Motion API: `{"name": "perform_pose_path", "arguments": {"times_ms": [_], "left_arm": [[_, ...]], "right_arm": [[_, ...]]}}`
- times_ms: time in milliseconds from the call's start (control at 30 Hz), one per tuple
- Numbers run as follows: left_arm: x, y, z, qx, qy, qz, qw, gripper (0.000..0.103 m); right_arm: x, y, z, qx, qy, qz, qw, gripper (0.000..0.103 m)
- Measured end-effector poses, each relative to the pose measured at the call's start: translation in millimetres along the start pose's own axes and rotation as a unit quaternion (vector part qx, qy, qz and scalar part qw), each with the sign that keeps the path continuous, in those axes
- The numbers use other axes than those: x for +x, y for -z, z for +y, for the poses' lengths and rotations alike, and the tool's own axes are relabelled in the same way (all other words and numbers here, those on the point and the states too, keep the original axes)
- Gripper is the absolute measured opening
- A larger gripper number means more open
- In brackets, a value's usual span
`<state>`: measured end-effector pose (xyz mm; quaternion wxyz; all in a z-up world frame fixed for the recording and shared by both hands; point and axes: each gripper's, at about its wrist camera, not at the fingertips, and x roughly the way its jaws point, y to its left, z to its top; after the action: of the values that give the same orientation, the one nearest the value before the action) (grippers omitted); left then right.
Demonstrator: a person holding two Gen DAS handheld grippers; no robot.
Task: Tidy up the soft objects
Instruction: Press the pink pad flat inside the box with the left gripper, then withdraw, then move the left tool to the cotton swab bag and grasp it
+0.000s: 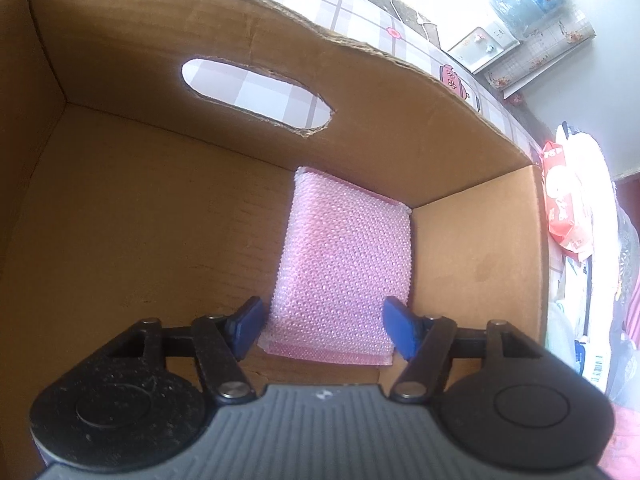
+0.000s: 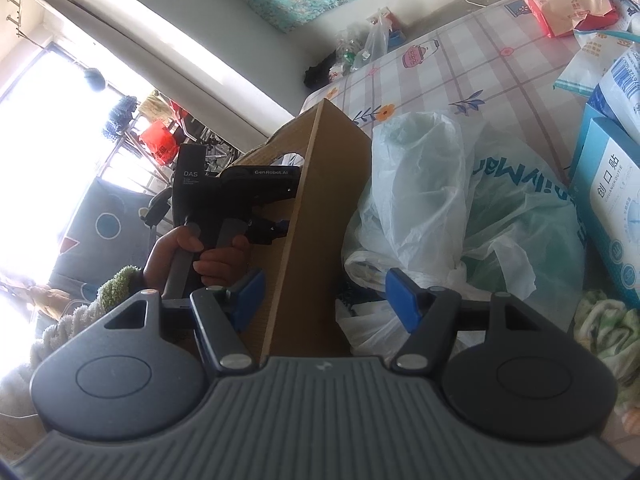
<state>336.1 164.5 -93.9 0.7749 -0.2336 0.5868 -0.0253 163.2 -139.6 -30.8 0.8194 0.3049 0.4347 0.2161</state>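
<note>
Sponge [image 1: 344,264], pink with a beaded mesh cover, lies flat on the floor of the cardboard box [image 1: 120,60], tucked into the corner where two walls meet. Judged light, soft and compressible; the mesh should give the pads some friction. Best hold looks to be across its two long edges.

Left gripper [image 1: 324,328] points down into the box, jaws open, one pad at each side of the sponge's near end; pressing not evident.

Right gripper [image 2: 326,300] hangs outside, jaws open and astride the box's side wall, nothing held.

Box contents: the sponge only, as far as visible.
</note>
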Motion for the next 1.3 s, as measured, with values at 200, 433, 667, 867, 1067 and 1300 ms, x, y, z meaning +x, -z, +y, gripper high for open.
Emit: {"name": "perform_pose_path", "arguments": {"times_ms": [200, 433, 667, 867, 1067, 1300], "left_arm": [[-34, 9, -1, 0.007, -0.023, -0.037, 0.999, 0.08], [-101, 35, -11, 0.01, -0.039, -0.131, 0.9905, 0.082], [-161, 78, -53, 0.072, -0.036, -0.209, 0.9747, 0.083], [-162, 112, -118, 0.138, 0.001, -0.191, 0.9718, 0.083], [-135, 133, -189, 0.205, 0.024, -0.165, 0.9643, 0.083], [-80, 132, -267, 0.305, 0.021, -0.173, 0.9362, 0.083]], "right_arm": [[-20, 6, 1, -0.011, 0.007, -0.025, 1.0, 0.07], [-53, 23, -8, -0.01, 0.01, -0.057, 0.998, 0.071], [-92, 44, -30, 0.002, 0.031, -0.096, 0.995, 0.071], [-127, 62, -54, 0.021, 0.044, -0.134, 0.99, 0.071], [-158, 63, -75, 0.038, 0.056, -0.171, 0.983, 0.071], [-187, -2, -99, 0.059, 0.053, -0.221, 0.972, 0.071]]}}
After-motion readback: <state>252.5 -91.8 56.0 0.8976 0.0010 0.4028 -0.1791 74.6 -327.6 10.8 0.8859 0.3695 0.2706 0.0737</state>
